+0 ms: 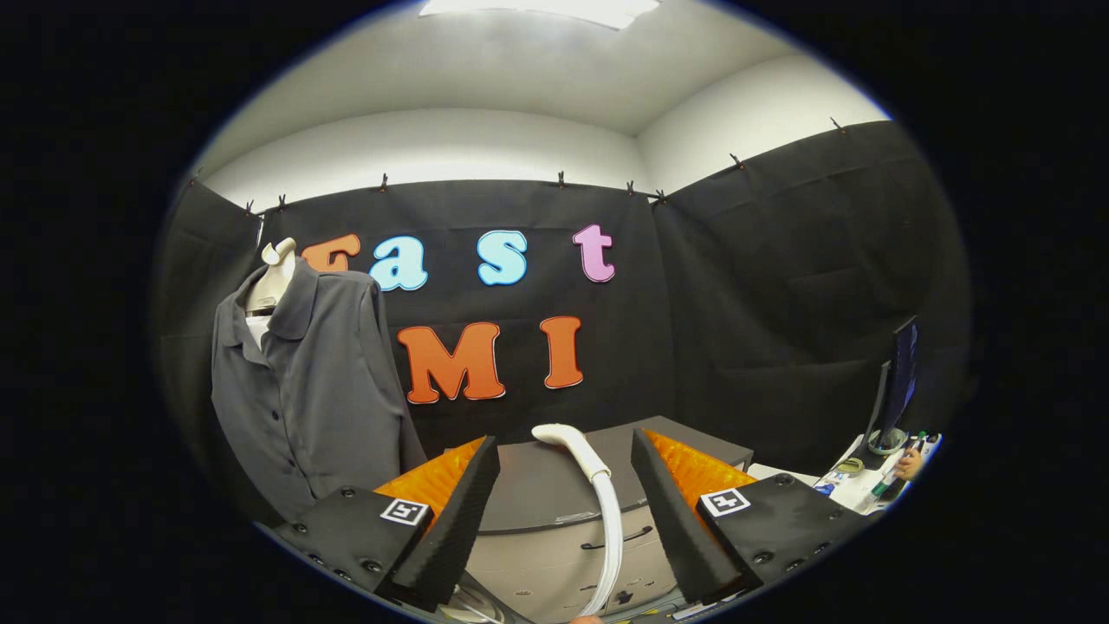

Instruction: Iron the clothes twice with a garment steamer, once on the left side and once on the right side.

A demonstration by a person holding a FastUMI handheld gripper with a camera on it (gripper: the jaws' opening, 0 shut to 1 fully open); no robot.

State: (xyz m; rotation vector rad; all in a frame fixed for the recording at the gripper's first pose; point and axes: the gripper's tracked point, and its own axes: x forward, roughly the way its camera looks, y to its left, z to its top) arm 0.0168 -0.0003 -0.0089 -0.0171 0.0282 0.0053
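The gripper has its fingers spread wide with nothing held, the white garment steamer standing upright between them — its long axis running up from below — while the grey shirt hangs on its mannequin beyond the left finger.

The handheld gripper ends in two wedge-shaped fingers with ribbed pads, standing apart — each finger mounted on a dark plate studded with round screws and bearing one square black-and-white marker.
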